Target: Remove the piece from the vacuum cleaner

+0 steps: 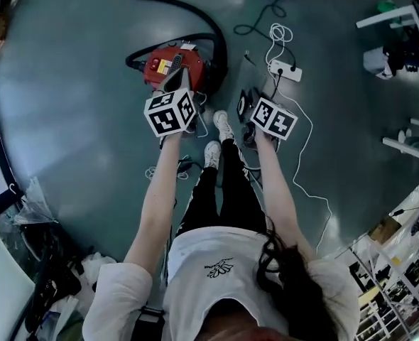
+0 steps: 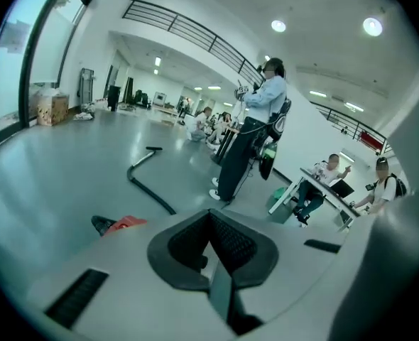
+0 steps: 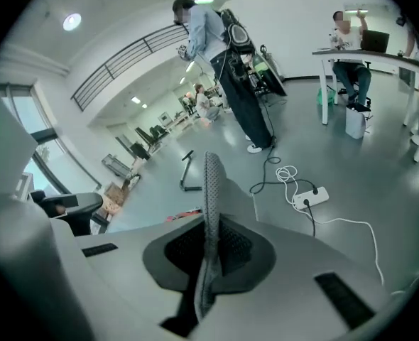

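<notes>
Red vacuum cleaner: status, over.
Left tongs shut, empty, over red canister vacuum cleaner. Right tongs shut, empty. Black hose curves round vacuum. White power strip on floor by feet.

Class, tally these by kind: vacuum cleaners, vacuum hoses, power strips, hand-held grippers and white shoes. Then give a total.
Vacuum cleaner: 1
Hose: 1
Power strip: 1
Grippers: 2, left gripper and right gripper
White shoes: 2
Total: 7

The person stretches both arms forward and down, left forearm [image 1: 160, 190] and right forearm [image 1: 277, 187] bare and nearly parallel. The left tongs [image 2: 211, 226] and right tongs [image 3: 211, 176] both have jaws pressed together, empty
</notes>
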`<state>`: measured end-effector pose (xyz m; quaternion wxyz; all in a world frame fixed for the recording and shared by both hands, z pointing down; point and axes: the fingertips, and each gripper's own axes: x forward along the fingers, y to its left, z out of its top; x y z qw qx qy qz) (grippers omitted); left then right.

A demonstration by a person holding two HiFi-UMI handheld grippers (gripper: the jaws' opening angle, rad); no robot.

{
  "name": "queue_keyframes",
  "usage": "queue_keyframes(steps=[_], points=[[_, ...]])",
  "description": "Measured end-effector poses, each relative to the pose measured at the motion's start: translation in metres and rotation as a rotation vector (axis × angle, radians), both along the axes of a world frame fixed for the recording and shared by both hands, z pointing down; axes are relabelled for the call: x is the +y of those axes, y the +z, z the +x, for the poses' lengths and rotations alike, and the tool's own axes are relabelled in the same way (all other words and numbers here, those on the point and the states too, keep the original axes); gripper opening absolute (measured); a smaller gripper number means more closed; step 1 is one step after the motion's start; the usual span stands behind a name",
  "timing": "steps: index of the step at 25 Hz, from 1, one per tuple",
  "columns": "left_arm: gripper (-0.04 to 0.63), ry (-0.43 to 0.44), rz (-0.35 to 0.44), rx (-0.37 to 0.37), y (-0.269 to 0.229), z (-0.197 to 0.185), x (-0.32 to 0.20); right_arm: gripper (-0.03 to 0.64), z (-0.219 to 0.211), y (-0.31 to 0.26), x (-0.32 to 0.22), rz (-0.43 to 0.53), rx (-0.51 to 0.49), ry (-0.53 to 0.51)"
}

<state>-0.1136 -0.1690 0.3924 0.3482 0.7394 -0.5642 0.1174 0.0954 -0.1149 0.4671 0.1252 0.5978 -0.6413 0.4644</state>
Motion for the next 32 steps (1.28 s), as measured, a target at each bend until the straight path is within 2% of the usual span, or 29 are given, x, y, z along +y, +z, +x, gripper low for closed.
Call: queue_keyframes(steps=[3, 6, 8, 11, 17, 20, 22, 27, 32], points=[[0.002, -0.002, 0.088, 0.012, -0.074, 0.006, 0.022, 0.021, 0.001, -0.077, 0.017, 0.083, -0.006, -0.016], [0.002, -0.035, 0.161, 0.08, -0.14, 0.011, 0.05, 0.021, 0.01, -0.144, 0.038, 0.197, -0.02, -0.011], [0.002, -0.018, 0.241, 0.092, -0.183, 0.009, 0.063, 0.021, 0.009, -0.184, 0.046, 0.277, -0.042, 0.006], [0.002, 0.024, 0.369, 0.043, -0.234, 0.002, 0.083, 0.021, -0.004, -0.236, 0.054, 0.386, -0.079, 0.004], [0.002, 0.035, 0.597, -0.034, -0.306, 0.008, 0.115, 0.021, -0.008, -0.316, 0.08, 0.536, -0.108, -0.033], [0.002, 0.024, 0.605, -0.075, -0.312, 0.008, 0.122, 0.021, -0.014, -0.334, 0.081, 0.569, -0.099, -0.086], [0.002, 0.039, 0.592, -0.077, -0.311, 0.012, 0.127, 0.023, -0.018, -0.341, 0.084, 0.579, -0.093, -0.111], [0.002, 0.052, 0.616, -0.094, -0.316, 0.028, 0.137, 0.022, -0.016, -0.348, 0.096, 0.619, -0.029, -0.164], [0.002, 0.055, 0.615, -0.103, -0.314, 0.034, 0.141, 0.022, -0.019, -0.344, 0.1, 0.619, -0.024, -0.188]])
